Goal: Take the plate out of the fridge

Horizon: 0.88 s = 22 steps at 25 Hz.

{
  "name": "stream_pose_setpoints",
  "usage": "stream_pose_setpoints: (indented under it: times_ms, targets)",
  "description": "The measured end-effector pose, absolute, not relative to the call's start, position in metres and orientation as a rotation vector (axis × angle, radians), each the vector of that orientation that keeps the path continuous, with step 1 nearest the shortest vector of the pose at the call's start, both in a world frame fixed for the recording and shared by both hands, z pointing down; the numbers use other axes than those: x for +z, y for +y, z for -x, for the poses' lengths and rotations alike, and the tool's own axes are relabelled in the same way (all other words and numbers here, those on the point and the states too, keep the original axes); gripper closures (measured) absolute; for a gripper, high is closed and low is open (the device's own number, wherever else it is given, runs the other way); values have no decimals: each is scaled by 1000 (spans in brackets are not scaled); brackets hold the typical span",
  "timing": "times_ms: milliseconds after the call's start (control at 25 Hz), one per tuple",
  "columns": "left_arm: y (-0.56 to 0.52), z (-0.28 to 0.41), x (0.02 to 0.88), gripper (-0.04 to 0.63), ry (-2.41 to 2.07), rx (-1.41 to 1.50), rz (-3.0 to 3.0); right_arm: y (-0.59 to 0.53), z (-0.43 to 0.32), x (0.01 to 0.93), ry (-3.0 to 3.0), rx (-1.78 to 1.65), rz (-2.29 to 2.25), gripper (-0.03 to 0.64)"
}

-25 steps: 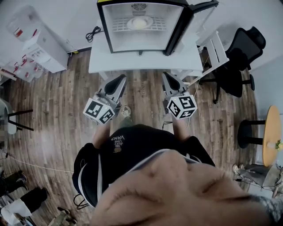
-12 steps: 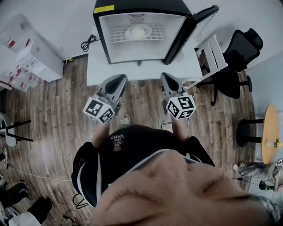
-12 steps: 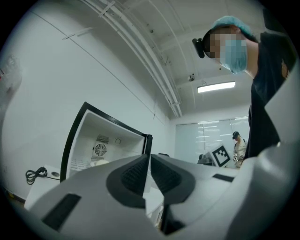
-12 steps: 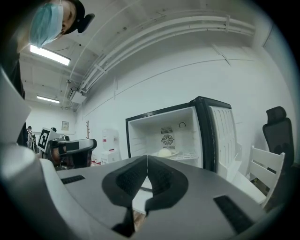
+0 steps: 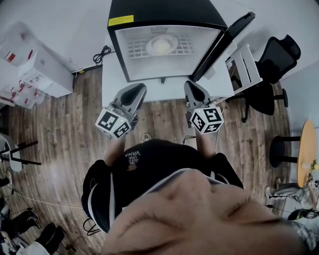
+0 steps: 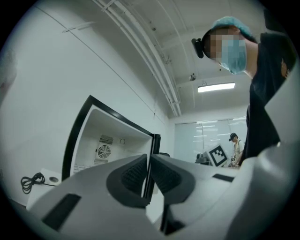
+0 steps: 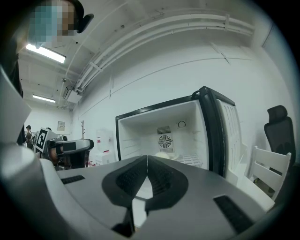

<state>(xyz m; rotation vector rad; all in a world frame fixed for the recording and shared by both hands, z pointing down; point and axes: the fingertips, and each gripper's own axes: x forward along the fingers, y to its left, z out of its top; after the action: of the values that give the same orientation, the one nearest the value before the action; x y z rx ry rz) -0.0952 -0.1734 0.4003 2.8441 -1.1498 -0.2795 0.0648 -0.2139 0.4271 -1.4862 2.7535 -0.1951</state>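
White plate (image 5: 162, 45) waits at twelve o'clock inside the fridge (image 5: 164, 12), so we aim left hand-held gripper (image 5: 138, 88) and right hand-held gripper (image 5: 191, 85) there, both pressed together.

Black top (image 5: 149, 164); grey, cube-marked left gripper (image 5: 138, 90) and right gripper (image 5: 193, 86)

Fridge (image 5: 164, 12) at 12, on table (image 5: 113, 82). Plate (image 5: 162, 45) in it, on wire shelf; door (image 5: 227, 40) open toward 1. L gripper (image 5: 138, 89) at 11, R gripper (image 5: 192, 85) at 1, both before table. Office chair (image 5: 276, 55) at 2, round table (image 5: 308, 149) at 3, cabinet (image 5: 45, 67) at 10.
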Motion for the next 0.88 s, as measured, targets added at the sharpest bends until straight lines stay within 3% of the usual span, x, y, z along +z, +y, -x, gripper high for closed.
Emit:
stream_pose_setpoints:
  times_ms: [880]
  targets:
    - [-230,115,421,561,-961,-258,-2852,-266,-33,434,2682,-210,1587,606]
